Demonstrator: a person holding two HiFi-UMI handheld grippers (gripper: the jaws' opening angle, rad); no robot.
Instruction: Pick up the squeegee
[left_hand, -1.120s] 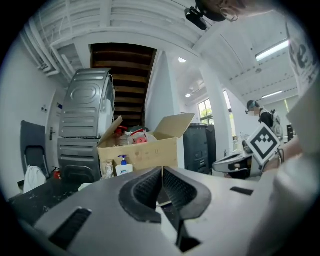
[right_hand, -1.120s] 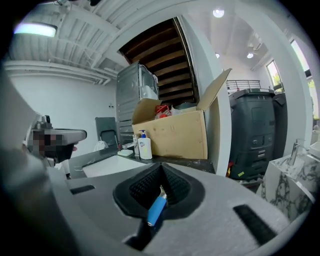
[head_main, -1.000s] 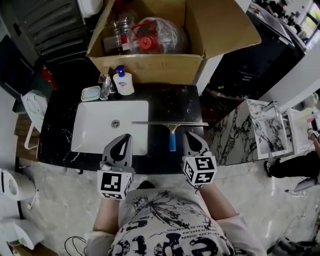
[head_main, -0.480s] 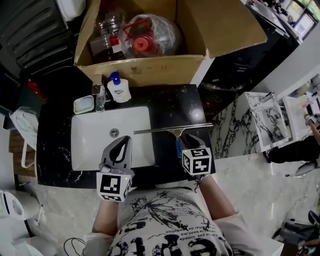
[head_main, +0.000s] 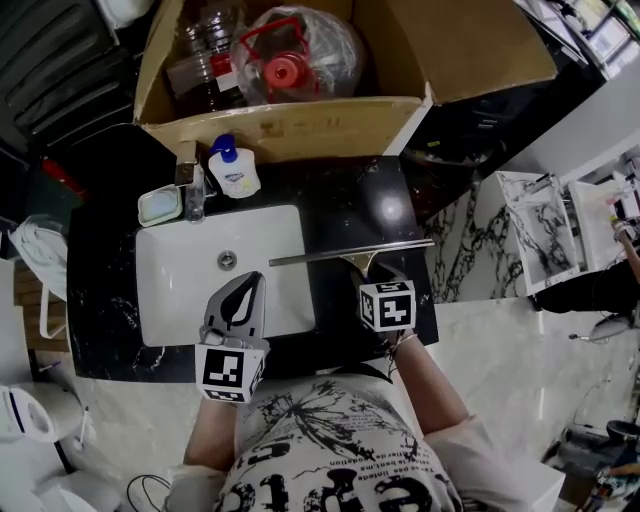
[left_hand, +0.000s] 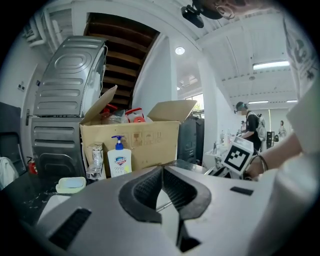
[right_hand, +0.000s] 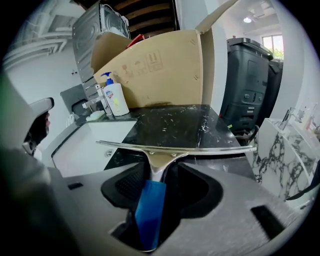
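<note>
Since a second ago our right gripper (right_hand: 167, 175) has come down over the squeegee (head_main: 350, 253), and its jaws have just been opening. They now stand wide apart with the blue handle (right_hand: 149, 212) between them, though the pads do not press on it. Our left gripper (left_hand: 162, 170) has sunk a little over the sink (head_main: 190, 295); its jaws are together and hold nothing.

We judge the pickup as lined up but not started. The squeegee lies flat on the counter (head_main: 365, 205) just right of the sink, its blade across and its handle towards us. Closing on the handle and lifting are left.

The blade is a long, thin metal strip on a tapered metal neck, and the handle looks like smooth plastic. The counter is glossy black stone with white veins, the sink a plain white rectangle.
</note>
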